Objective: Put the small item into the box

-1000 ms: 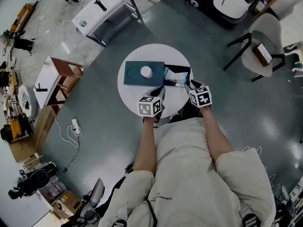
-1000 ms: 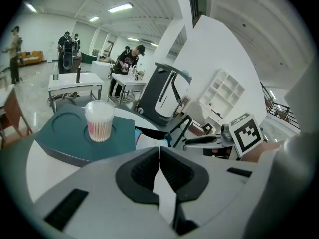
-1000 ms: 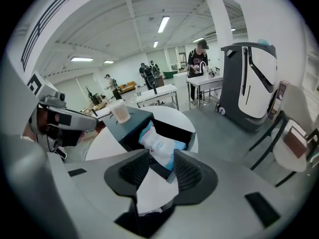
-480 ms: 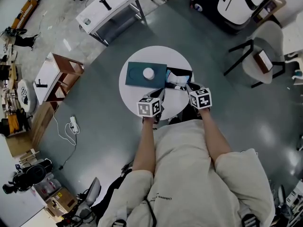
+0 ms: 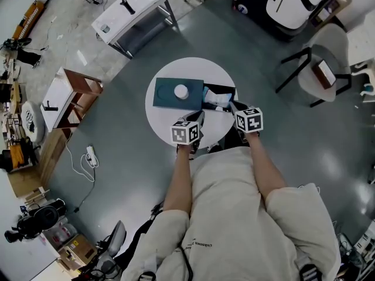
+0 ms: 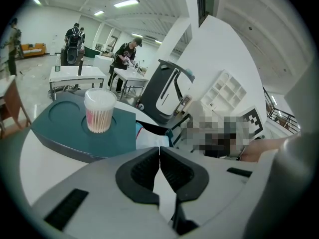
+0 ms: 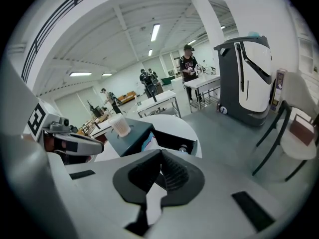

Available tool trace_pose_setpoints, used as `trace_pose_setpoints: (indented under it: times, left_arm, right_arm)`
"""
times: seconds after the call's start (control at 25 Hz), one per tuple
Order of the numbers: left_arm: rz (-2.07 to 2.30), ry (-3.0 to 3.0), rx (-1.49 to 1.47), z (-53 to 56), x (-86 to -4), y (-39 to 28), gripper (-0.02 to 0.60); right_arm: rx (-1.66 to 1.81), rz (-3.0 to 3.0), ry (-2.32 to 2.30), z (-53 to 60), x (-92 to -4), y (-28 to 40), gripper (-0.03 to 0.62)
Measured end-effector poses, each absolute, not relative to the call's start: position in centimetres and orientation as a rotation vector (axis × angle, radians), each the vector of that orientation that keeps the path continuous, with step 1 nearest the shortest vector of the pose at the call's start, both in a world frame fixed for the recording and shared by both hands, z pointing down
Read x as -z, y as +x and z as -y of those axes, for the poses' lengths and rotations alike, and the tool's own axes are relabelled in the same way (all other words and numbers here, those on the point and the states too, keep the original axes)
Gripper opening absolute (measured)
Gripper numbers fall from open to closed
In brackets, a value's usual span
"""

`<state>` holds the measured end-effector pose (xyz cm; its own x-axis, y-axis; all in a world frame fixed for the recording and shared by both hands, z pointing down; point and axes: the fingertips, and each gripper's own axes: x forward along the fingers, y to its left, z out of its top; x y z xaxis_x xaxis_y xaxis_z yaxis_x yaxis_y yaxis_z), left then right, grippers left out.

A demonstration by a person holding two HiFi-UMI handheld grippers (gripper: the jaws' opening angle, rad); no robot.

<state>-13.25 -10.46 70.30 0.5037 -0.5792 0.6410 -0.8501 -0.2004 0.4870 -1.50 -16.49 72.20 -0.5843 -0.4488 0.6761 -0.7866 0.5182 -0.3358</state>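
A small clear jar of cotton swabs [image 5: 181, 90] [image 6: 99, 110] [image 7: 119, 126] stands upright in a round hollow of a teal slab [image 5: 167, 95] [image 6: 70, 133] on the round white table [image 5: 170, 124]. Right of the slab lies an open black box [image 5: 225, 89] [image 7: 172, 141] with a pale blue and white packet [image 5: 215, 98] in it. My left gripper [image 5: 199, 117] [image 6: 159, 156] is shut and empty at the table's near edge, short of the slab. My right gripper [image 5: 232, 105] [image 7: 160, 158] has just been closing and is shut with nothing between its jaws, just before the box.
A grey chair [image 5: 319, 63] stands to the right of the table. A white bench [image 5: 129, 13] is at the far left, and a wooden shelf unit [image 5: 73, 101] stands to the left. A large white and black machine [image 5: 293, 2] stands at the back right. People [image 6: 127, 59] stand far off.
Both grippers stay at the table's near edge. The jar, the slab and the box have not moved. The head view has shifted a little.
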Motion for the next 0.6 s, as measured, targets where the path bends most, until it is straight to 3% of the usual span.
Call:
trace_pose_setpoints:
  times: [0.6]
  left_arm:
    - [1.185, 1.917, -0.425, 9.9, -70.3, -13.4, 0.023]
  right_arm:
    - [-0.877, 2.271, 0.944, 15.3, -72.1, -2.3, 0.034]
